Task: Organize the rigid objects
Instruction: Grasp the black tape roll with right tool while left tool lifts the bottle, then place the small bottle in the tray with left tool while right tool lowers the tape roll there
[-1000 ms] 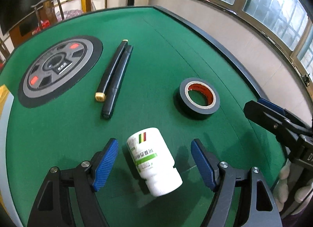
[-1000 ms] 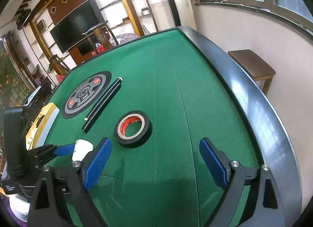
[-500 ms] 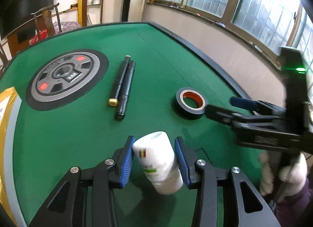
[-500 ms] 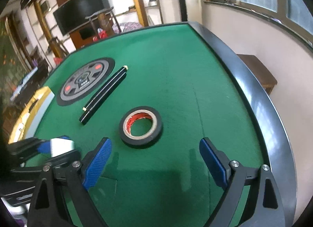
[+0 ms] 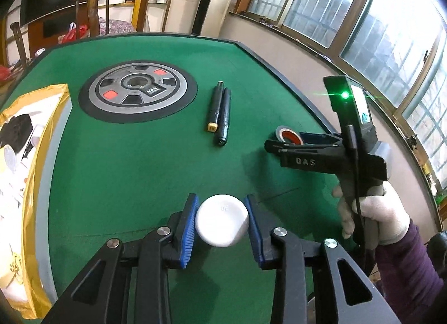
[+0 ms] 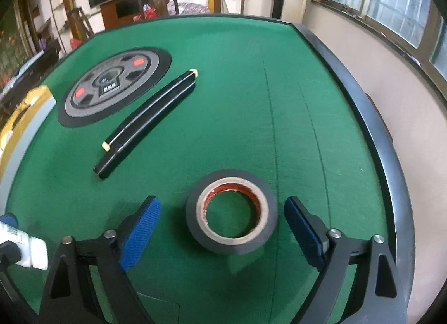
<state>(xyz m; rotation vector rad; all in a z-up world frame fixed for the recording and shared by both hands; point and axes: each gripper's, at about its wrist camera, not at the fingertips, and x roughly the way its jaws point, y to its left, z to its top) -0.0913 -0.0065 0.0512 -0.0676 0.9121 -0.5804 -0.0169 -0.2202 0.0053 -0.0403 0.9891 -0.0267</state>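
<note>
My left gripper (image 5: 222,222) is shut on a white pill bottle (image 5: 222,224), held above the green table with its round end facing the camera. The bottle also shows at the left edge of the right wrist view (image 6: 26,250). My right gripper (image 6: 222,225) is open, its blue pads on either side of a black tape roll (image 6: 231,211) with a red core that lies flat on the felt. In the left wrist view the right gripper (image 5: 282,144) partly hides the tape roll (image 5: 287,134). Two black pens (image 5: 219,112) lie side by side mid-table, seen too in the right wrist view (image 6: 148,120).
A round grey and black panel (image 5: 138,91) with red buttons is set in the table centre. A yellow printed bag (image 5: 19,173) lies along the left edge. The black table rim (image 6: 371,139) runs along the right. Chairs and shelves stand behind.
My left gripper closed on the bottle and lifted and turned it so its end faces the camera. My right gripper moved forward until its open pads flank the tape roll.
</note>
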